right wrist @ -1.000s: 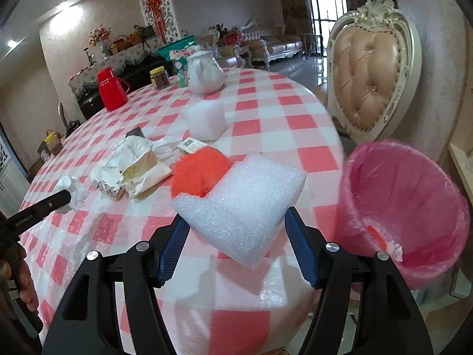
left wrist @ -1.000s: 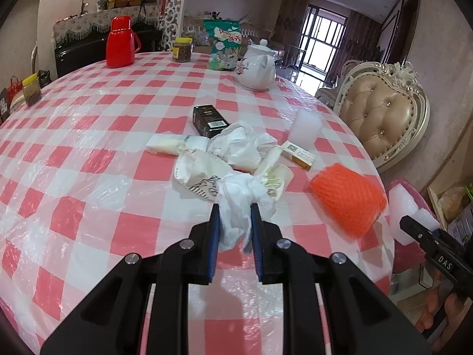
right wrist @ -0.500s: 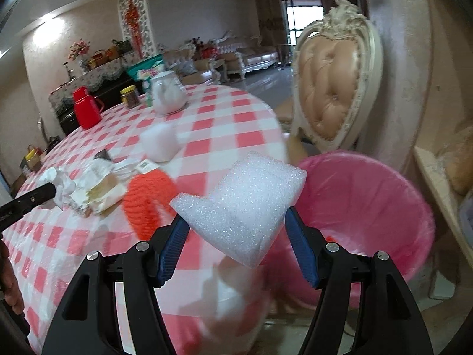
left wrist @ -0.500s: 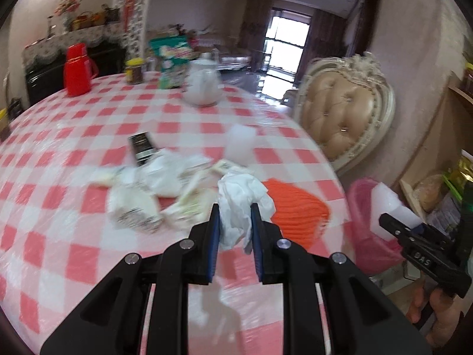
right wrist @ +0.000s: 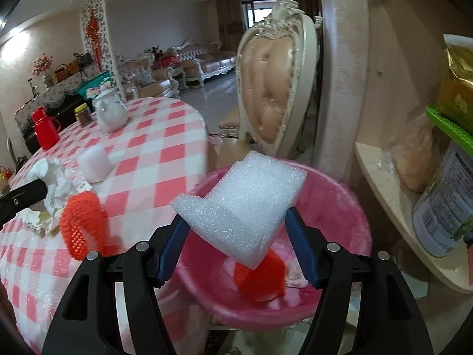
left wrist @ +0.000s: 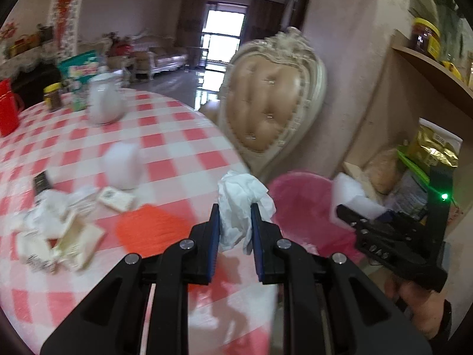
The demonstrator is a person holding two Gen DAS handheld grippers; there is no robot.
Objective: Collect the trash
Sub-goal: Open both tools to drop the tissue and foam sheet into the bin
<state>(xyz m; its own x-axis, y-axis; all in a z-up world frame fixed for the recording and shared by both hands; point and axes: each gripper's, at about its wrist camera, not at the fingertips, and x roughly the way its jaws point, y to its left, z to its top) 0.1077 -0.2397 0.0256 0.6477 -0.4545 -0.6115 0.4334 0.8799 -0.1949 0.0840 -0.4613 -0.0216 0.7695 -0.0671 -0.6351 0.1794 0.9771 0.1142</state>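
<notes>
My left gripper (left wrist: 235, 222) is shut on a crumpled white tissue (left wrist: 241, 198) and holds it above the table's right edge, beside the pink bin (left wrist: 301, 207). My right gripper (right wrist: 236, 236) is shut on a white foam block (right wrist: 245, 204) held over the open pink bin (right wrist: 340, 195), which has orange netting (right wrist: 261, 278) inside. The right gripper with its foam also shows in the left wrist view (left wrist: 348, 207). More trash lies on the checked table: an orange net (left wrist: 147, 230), crumpled papers (left wrist: 59, 222), a foam piece (left wrist: 122, 165).
A padded cream chair (left wrist: 272, 106) stands behind the bin. A shelf (right wrist: 414, 222) with a can and bags is at the right. A white teapot (left wrist: 103, 105), a jar and a red flask (right wrist: 44, 128) stand at the table's far side.
Both grippers have swung right, off the table toward the bin. The foam block is now over the bin's mouth; the tissue has come up beside the bin.
</notes>
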